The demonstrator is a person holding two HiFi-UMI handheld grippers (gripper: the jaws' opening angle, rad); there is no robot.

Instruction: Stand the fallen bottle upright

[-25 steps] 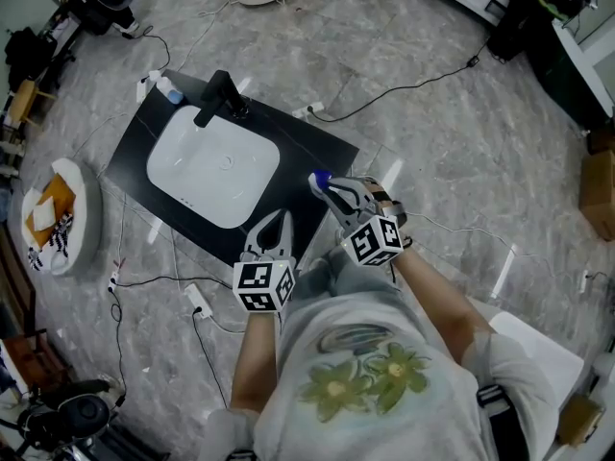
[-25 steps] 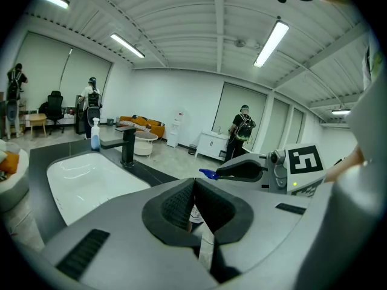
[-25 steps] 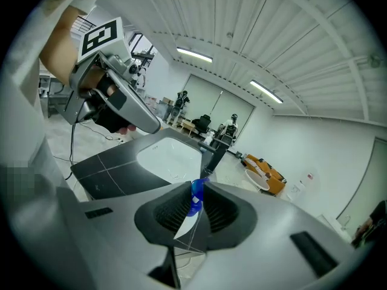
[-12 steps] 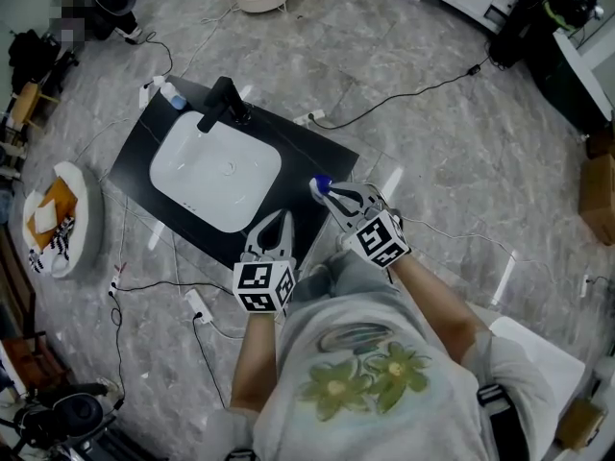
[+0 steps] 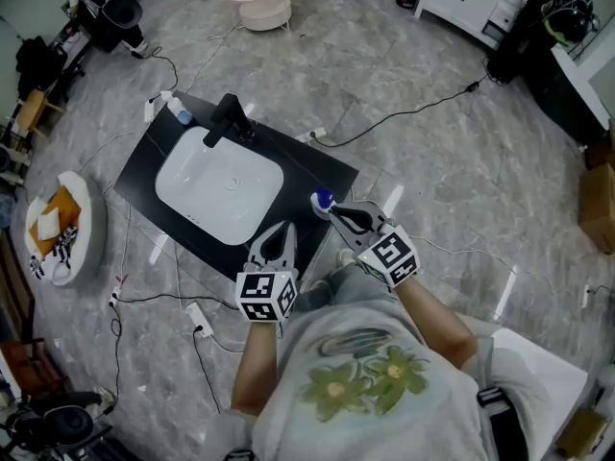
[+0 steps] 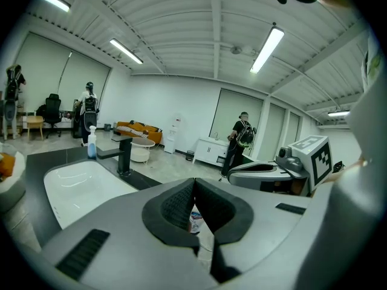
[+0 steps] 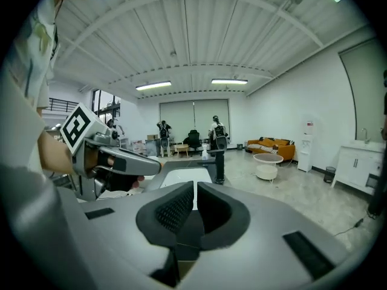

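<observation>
A small white bottle with a blue cap (image 5: 322,200) sits at the near right edge of the black counter (image 5: 317,161). I see its cap from above, just off the tip of my right gripper (image 5: 337,212). That gripper is shut with nothing between its pads, and the bottle is hidden in the right gripper view. My left gripper (image 5: 281,230) is shut and empty over the counter's near edge, left of the bottle. In the left gripper view a strip of the bottle's label (image 6: 193,220) shows below the closed jaws, with the right gripper (image 6: 237,169) above it.
A white sink (image 5: 219,185) with a black faucet (image 5: 228,118) is set in the counter. A soap dispenser (image 5: 180,113) stands at its far left corner. Cables cross the grey floor; a round basket (image 5: 58,227) lies at left. People stand far off in the room.
The head view has shifted, so the counter sits lower in the frame. My right gripper has drawn back slightly toward me. The bottle stays at the counter's edge beside its tip.
</observation>
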